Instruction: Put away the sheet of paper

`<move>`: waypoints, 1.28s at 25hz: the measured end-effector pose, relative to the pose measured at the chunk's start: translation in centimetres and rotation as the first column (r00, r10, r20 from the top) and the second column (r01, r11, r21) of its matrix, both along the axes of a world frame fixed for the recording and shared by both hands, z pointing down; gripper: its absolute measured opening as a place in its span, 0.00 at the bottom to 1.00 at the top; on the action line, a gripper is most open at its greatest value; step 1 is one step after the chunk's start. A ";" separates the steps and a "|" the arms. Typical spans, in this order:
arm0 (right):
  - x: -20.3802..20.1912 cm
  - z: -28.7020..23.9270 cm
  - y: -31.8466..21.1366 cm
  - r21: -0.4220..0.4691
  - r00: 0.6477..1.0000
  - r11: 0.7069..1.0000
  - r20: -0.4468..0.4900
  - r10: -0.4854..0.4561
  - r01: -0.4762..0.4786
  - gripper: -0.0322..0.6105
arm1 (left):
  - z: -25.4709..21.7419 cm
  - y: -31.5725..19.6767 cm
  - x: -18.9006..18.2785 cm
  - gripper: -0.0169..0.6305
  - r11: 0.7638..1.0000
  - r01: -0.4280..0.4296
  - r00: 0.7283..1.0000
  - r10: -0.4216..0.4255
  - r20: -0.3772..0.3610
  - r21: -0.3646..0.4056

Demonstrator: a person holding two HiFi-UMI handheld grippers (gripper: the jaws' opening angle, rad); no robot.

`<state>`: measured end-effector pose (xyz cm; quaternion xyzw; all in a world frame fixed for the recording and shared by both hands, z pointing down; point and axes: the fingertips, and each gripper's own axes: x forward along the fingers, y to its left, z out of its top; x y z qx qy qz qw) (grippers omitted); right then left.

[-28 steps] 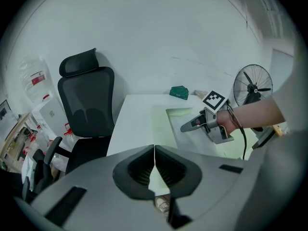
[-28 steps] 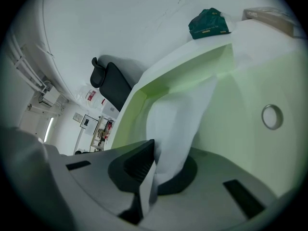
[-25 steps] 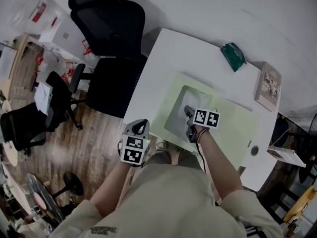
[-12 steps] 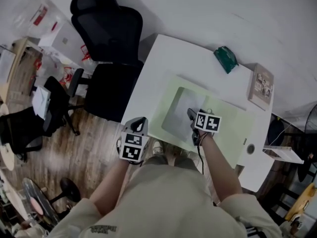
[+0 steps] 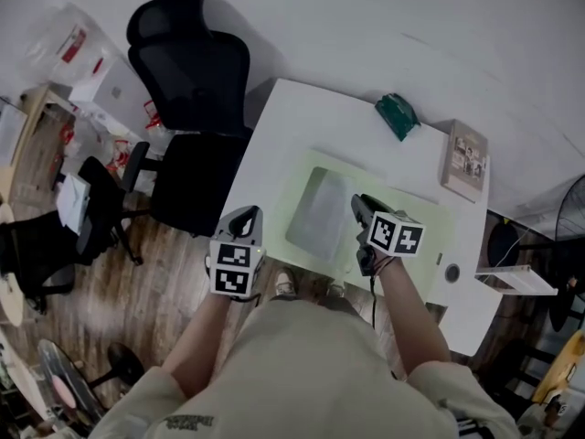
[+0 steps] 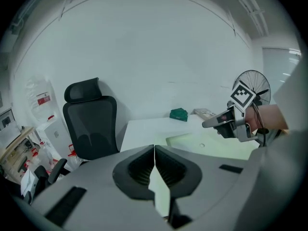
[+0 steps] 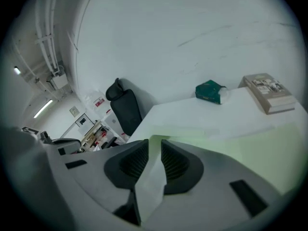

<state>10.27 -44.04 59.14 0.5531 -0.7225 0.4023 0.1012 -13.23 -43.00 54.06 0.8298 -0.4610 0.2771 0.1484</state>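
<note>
Where the person's forearms reached out from the bottom of the head view, the left gripper (image 5: pixel 245 216) hung off the near left edge of the white desk (image 5: pixel 311 117), over the wooden floor (image 5: pixel 174 273). In its own view its jaws (image 6: pixel 154 148) were pressed together along their whole front, with nothing between them. The right gripper (image 5: pixel 358 199) was held above the desk, just beside the right edge of the sheet of paper (image 5: pixel 320 213). Its jaws (image 7: pixel 155 146) stood a narrow gap apart and clamped nothing, and only a pale surface below showed through the slot. From the left gripper view it (image 6: pixel 206 124) hovered clear of the desktop, and nothing hung from its tips. The sheet lay flat on the left part of the green mat (image 5: pixel 430 216), which covered the near half of the desk. Farther back, on bare desktop, sat a dark green packet (image 5: pixel 396 115). A book (image 5: pixel 464 160) lay to its right near the desk's far right corner, well apart from the mat. Beyond the desk's left side stood a black office chair (image 5: pixel 192 62), against the plain white wall (image 5: pixel 384 26).
</note>
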 end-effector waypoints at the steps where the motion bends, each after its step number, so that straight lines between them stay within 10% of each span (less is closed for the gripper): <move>1: -0.1 -1.3 0.1 0.028 1.000 0.999 0.003 -0.015 0.015 0.18 | -0.7 -0.1 0.2 0.06 1.000 0.000 1.000 0.000 -0.007 0.017; 21: 0.0 -23.9 4.4 0.507 0.965 0.835 -0.244 -0.101 0.216 0.08 | -17.9 0.8 5.7 0.06 0.913 -0.108 0.992 0.123 -0.012 0.394; 32: 0.0 -28.2 6.1 0.591 0.968 0.777 -0.231 -0.094 0.216 0.08 | -22.6 2.0 5.4 0.06 0.877 -0.052 0.991 0.106 -0.087 0.477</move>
